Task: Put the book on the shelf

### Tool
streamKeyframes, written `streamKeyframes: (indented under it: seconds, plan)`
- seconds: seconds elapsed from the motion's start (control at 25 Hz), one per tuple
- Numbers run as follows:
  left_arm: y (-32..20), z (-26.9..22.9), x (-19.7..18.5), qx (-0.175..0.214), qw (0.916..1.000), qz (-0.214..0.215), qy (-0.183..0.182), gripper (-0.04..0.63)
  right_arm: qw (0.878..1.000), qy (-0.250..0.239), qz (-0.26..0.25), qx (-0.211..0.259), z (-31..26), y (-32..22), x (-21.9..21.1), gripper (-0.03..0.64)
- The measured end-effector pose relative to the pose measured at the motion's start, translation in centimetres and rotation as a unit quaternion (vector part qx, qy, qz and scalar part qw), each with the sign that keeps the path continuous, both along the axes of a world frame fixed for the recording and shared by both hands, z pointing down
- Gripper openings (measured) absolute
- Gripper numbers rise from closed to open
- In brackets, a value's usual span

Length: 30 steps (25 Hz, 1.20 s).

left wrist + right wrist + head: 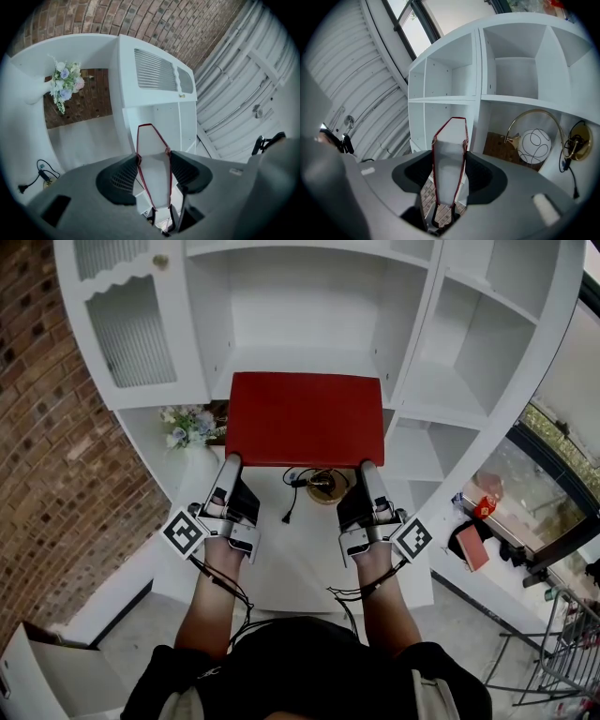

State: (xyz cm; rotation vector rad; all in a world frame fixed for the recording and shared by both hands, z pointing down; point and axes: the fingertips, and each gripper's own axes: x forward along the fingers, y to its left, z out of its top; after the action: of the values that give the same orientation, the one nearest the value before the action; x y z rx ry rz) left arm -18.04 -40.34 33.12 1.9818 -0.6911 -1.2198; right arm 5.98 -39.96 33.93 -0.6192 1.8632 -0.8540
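Observation:
A red hardcover book [306, 418] is held flat in the air in front of the white shelf unit [314, 315], level with its middle compartment. My left gripper [228, 465] is shut on the book's near left edge. My right gripper [367, 469] is shut on its near right edge. In the left gripper view the book's white page edge with red covers [153, 164] sits pinched between the two dark pads. The right gripper view shows the same page block [449, 161] clamped between its pads, pointing at the shelf's open compartments [450, 79].
A vase of pale flowers [187, 427] stands in the lower left niche. A brass lamp with a white globe [536, 144] and a black cable [291, 498] occupy the niche below the book. A cabinet door with ribbed glass [131, 329] is upper left. Brick wall [47, 446] on the left.

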Motion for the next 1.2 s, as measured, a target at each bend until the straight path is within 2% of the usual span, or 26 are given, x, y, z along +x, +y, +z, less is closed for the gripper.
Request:
streamKeyframes:
  seconds: [0.2, 0.8, 1.2]
  plan:
    - [-2.1, -1.1, -0.1, 0.002, 1.0000, -0.006, 0.001, 0.230, 1.000, -0.006, 0.004, -0.006, -0.7, -1.9, -0.1, 0.233]
    - [-8.2, -2.5, -0.4, -0.033, 0.9992, -0.024, -0.004, 0.239, 0.998, 0.002, 0.025, -0.057, -2.2, -7.9, -0.4, 0.235]
    - [-11.6, -4.5, -0.7, -0.056, 0.9926, -0.073, -0.079, 0.253, 0.996, -0.007, 0.040, -0.084, -3.8, -11.3, -0.4, 0.235]
